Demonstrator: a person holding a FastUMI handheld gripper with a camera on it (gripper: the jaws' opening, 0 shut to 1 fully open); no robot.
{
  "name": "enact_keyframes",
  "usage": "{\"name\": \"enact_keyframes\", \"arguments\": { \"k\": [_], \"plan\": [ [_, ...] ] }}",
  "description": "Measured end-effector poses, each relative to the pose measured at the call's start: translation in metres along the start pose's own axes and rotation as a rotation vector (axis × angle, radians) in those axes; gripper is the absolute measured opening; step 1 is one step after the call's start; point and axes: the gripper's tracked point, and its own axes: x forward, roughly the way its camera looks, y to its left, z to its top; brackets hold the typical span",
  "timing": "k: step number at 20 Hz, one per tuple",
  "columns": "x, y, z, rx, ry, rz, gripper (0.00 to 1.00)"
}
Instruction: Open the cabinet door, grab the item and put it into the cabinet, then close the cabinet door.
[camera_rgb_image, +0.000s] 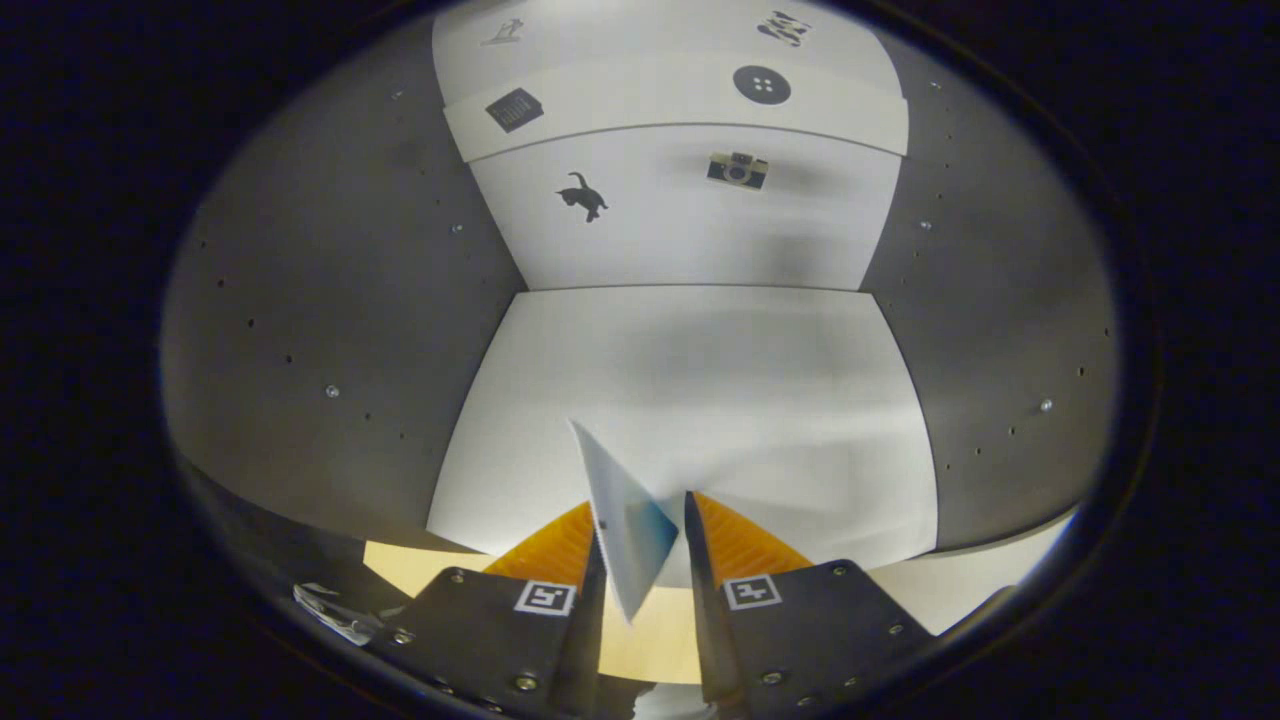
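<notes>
My jaws (640, 560) pinched a thin card (628, 520) by its lower edge, keeping it upright to clear the cabinet (330, 330) opening above the shelf (720, 400).

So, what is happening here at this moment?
A person's handheld tool is reaching into the open cabinet, whose grey side walls stand on both sides. Between its fingers sits a thin flat item, pale with a blue corner, standing on edge and tilted; whether both fingers press on it cannot be told. It hangs above the white floor panel near the front edge. The white back wall beyond carries small picture stickers. The item is not yet set down.
</notes>
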Motion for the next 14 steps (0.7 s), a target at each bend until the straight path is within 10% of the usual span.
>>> {"name": "enact_keyframes", "arguments": {
  "k": [14],
  "plan": [
    [-0.139, 0.010, -0.016, 0.012, -0.325, -0.004, 0.40]
  ]
}}
